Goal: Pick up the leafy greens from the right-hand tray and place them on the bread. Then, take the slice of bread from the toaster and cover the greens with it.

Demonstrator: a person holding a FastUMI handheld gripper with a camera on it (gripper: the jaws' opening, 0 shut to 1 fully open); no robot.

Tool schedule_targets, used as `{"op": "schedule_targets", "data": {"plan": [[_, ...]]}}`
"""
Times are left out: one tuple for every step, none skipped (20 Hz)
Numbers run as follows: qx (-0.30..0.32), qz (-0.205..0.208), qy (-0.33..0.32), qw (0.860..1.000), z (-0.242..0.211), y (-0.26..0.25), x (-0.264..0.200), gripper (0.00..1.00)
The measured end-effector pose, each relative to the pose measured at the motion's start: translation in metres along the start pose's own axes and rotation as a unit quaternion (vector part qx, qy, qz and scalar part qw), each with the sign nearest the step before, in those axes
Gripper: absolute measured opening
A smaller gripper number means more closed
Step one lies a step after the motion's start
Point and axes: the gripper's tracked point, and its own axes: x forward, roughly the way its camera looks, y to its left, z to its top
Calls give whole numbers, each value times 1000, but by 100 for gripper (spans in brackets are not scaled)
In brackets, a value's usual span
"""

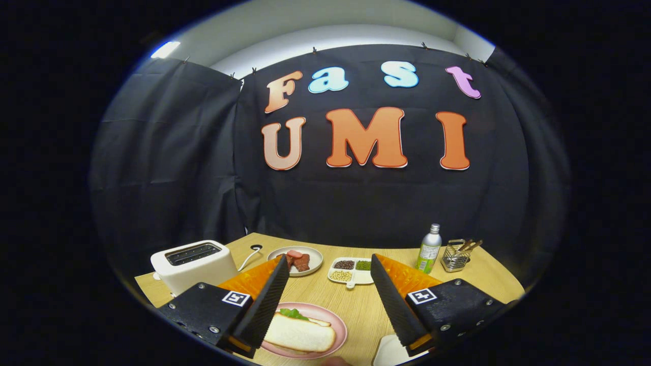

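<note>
My gripper (329, 259) is open, its two black fingers spread wide above the wooden table (358, 305) with nothing between them. Below the left finger a pink plate (339, 321) carries a slice of bread (300, 334). A bit of leafy green (292, 313) pokes out from under the slice's far edge. The white toaster (196, 262) stands to the left of the left finger, and its top slots look dark. By the right finger's base, the corner of a white tray (390, 354) shows.
Beyond the fingertips sit a pale plate with pieces of meat (302, 260) and a white divided dish of beans (351, 270). Farther right stand a green-labelled bottle (428, 249) and a wire holder with utensils (455, 255). The black booth wall closes off the back.
</note>
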Motion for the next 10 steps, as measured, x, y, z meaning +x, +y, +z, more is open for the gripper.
{"op": "schedule_targets", "data": {"plan": [[0,0,-5,1000,3,2,-3,97],[2,1,-7,1000,5,6,-6,97],[2,1,-9,1000,7,7,-11,97],[0,-2,-13,1000,10,7,-15,97],[-6,-7,-20,1000,15,6,-19,97],[-13,-14,-30,999,21,5,-23,97],[-21,-21,-39,999,26,4,-26,97],[-26,-29,-45,998,31,4,-31,97],[-28,-33,-49,998,34,5,-37,97],[-28,-33,-57,997,39,8,-42,97]]}}
